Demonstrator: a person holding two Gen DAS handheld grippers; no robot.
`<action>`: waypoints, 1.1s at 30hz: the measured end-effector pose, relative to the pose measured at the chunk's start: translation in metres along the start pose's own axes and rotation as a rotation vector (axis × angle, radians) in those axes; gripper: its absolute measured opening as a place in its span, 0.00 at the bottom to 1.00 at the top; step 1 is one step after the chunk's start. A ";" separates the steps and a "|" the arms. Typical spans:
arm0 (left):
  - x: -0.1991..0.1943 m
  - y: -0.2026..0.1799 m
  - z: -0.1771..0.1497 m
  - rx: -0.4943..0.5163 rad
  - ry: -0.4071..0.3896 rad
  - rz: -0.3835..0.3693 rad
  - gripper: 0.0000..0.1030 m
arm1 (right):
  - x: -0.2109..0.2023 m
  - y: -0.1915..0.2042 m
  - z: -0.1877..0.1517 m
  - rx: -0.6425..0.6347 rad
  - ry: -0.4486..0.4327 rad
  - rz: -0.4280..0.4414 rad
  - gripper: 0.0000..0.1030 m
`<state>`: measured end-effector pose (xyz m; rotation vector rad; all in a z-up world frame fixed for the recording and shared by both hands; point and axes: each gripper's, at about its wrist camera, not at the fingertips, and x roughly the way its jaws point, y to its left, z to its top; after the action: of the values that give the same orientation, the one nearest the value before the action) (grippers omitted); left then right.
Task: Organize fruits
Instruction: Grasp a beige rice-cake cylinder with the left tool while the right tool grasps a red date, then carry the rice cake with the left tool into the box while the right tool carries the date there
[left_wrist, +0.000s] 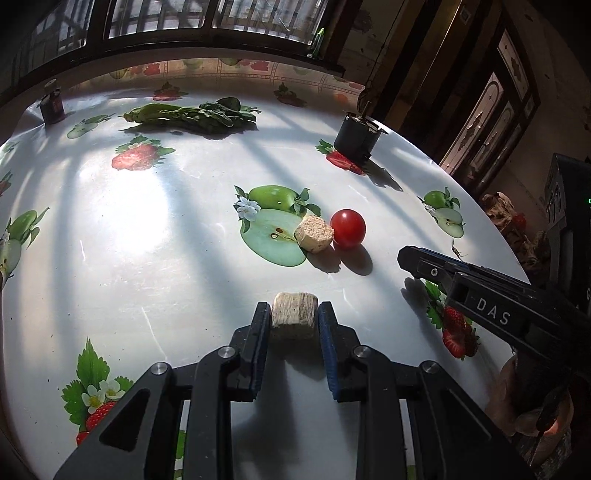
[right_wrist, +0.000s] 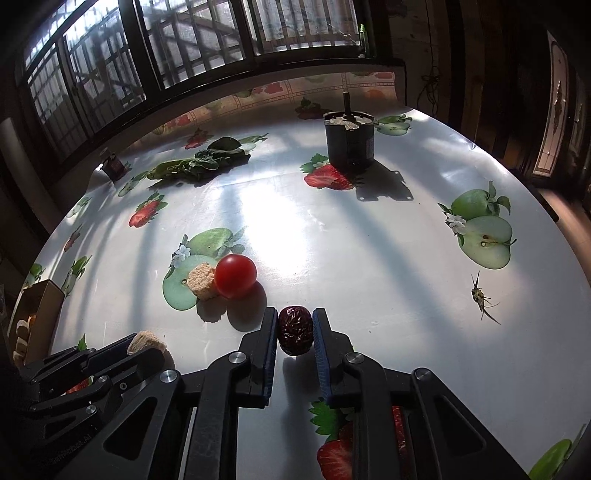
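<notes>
My left gripper (left_wrist: 294, 314) is shut on a beige fibrous chunk (left_wrist: 294, 319), held just above the fruit-print tablecloth. My right gripper (right_wrist: 294, 325) is shut on a dark red wrinkled date (right_wrist: 294, 335). A red tomato (left_wrist: 347, 228) lies mid-table, touching a second beige chunk (left_wrist: 314, 234); both also show in the right wrist view, the tomato (right_wrist: 235, 276) and the chunk (right_wrist: 201, 280). The right gripper (left_wrist: 410, 258) shows at the right in the left wrist view. The left gripper (right_wrist: 140, 347) with its chunk shows at lower left in the right wrist view.
A bunch of leafy greens (left_wrist: 195, 114) lies at the far side. A black cylinder motor (right_wrist: 350, 138) stands at the back right. A small dark jar (left_wrist: 51, 105) stands at the far left corner. An insect (right_wrist: 480, 295) sits on the cloth at right. A cardboard box (right_wrist: 35, 317) is at the left edge.
</notes>
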<state>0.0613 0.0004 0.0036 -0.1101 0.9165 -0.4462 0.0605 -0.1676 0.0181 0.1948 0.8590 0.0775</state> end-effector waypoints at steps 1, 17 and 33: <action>-0.001 0.001 0.000 -0.003 -0.003 0.000 0.24 | 0.001 0.000 0.000 0.006 0.002 0.006 0.19; -0.152 0.049 -0.024 -0.158 -0.162 0.069 0.25 | -0.025 0.048 -0.011 0.005 0.024 0.150 0.19; -0.260 0.189 -0.132 -0.403 -0.207 0.380 0.25 | -0.069 0.255 -0.068 -0.291 0.094 0.417 0.20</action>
<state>-0.1170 0.2927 0.0636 -0.3363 0.7897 0.1058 -0.0332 0.0817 0.0781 0.0948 0.8796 0.6021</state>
